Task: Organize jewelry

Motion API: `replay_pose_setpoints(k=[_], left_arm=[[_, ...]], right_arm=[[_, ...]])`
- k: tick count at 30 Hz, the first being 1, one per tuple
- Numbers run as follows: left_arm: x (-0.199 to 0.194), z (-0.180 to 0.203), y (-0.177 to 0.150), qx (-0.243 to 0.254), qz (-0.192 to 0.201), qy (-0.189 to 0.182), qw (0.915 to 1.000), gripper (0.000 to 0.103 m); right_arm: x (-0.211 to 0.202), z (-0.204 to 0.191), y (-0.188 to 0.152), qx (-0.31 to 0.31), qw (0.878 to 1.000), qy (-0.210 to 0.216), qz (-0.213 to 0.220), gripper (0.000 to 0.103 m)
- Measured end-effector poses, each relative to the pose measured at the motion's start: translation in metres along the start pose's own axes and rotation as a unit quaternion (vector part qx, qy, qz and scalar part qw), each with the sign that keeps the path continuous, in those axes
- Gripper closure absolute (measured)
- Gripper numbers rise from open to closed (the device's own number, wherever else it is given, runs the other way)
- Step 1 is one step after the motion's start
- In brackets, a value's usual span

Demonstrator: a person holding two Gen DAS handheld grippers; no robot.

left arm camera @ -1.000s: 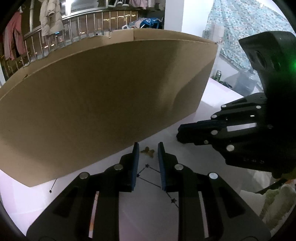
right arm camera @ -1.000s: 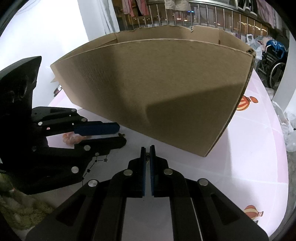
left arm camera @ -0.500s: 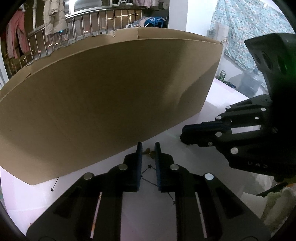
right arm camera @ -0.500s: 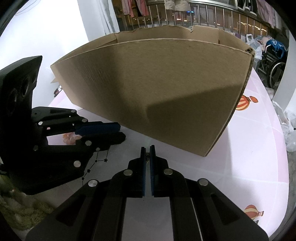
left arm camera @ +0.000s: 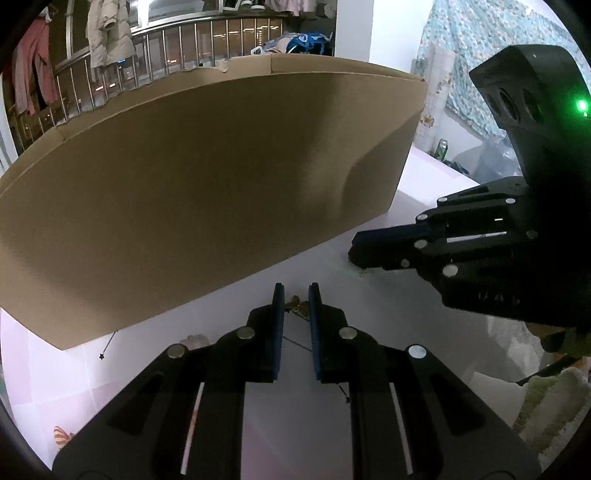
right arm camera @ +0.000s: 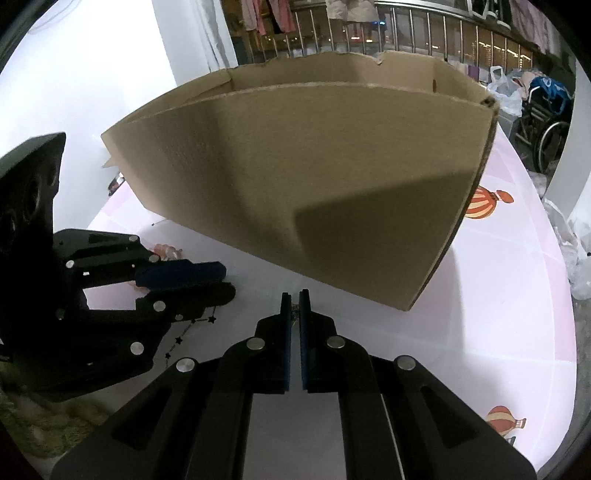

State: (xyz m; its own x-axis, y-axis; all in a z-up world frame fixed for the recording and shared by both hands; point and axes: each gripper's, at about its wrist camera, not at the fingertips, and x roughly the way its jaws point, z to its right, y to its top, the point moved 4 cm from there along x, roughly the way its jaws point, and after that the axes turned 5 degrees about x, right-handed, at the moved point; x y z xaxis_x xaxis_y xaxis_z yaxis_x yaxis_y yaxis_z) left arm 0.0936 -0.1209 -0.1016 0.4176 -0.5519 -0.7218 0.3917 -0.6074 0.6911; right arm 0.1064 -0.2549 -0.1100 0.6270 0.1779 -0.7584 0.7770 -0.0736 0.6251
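On pink tablecloth [right arm camera: 509, 295], cardboard box [right arm camera: 314, 177], railing [left arm camera: 184, 48] behind

A metal railing [left arm camera: 207, 40] runs across the back of the room, with coats and other clothes [left arm camera: 107, 33] hanging above it (small lights glow beyond the bars). A white wall [right arm camera: 92, 74] stands on one side, and a blue patterned curtain [left arm camera: 476, 48] hangs on the other. A wheelchair [right arm camera: 546, 122] and plastic bags [right arm camera: 506, 92] sit near the railing.
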Motion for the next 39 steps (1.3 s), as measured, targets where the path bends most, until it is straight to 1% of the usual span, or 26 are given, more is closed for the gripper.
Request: replay_pose_setpoints(k=[11,14,16,17,18,19,21,22,30,32,34,39], left_arm=[[-0.005,0.001,0.001,0.003,0.010,-0.003,0.9999,0.091],[-0.008,0.000,0.001,0.002,0.013,-0.001,0.9999,0.091],[-0.009,-0.001,0.002,0.001,0.015,0.000,0.9999,0.091],[-0.011,-0.001,0.000,0.001,0.016,0.000,0.9999,0.091],[-0.011,-0.002,0.000,0.000,0.016,0.000,0.9999,0.091],[-0.012,-0.001,-0.001,0.000,0.016,0.001,0.9999,0.091],[-0.014,-0.001,-0.004,-0.001,0.015,0.004,0.9999,0.091],[-0.015,-0.001,-0.004,-0.001,0.015,0.005,0.9999,0.091],[-0.017,-0.003,-0.004,-0.007,0.014,0.013,0.9998,0.091],[-0.018,-0.004,-0.004,-0.007,0.015,0.013,0.9998,0.091],[-0.019,-0.005,-0.004,-0.007,0.016,0.014,0.9998,0.091],[-0.021,-0.006,-0.003,-0.009,0.019,0.014,0.9997,0.091]], right_arm=[[-0.013,0.004,0.005,0.007,1.000,-0.001,0.021,0.099],[-0.016,0.008,0.004,0.012,1.000,-0.002,0.023,0.099],[-0.017,0.009,0.002,0.017,1.000,0.005,0.020,0.098],[-0.017,0.008,0.002,0.017,1.000,0.008,0.018,0.097],[-0.016,0.007,0.001,0.016,1.000,0.008,0.017,0.093],[-0.015,0.006,0.000,0.013,1.000,0.010,0.014,0.085],[-0.013,0.001,-0.002,-0.005,1.000,0.011,0.011,0.075],[-0.011,-0.002,-0.002,-0.017,1.000,0.012,0.008,0.075],[0.001,-0.008,-0.003,-0.097,0.995,0.019,-0.017,0.076],[0.005,-0.009,-0.003,-0.117,0.993,0.017,-0.026,0.080],[0.007,-0.008,-0.003,-0.130,0.991,0.021,-0.029,0.085],[0.007,-0.009,-0.002,-0.144,0.988,0.039,-0.034,0.097]])
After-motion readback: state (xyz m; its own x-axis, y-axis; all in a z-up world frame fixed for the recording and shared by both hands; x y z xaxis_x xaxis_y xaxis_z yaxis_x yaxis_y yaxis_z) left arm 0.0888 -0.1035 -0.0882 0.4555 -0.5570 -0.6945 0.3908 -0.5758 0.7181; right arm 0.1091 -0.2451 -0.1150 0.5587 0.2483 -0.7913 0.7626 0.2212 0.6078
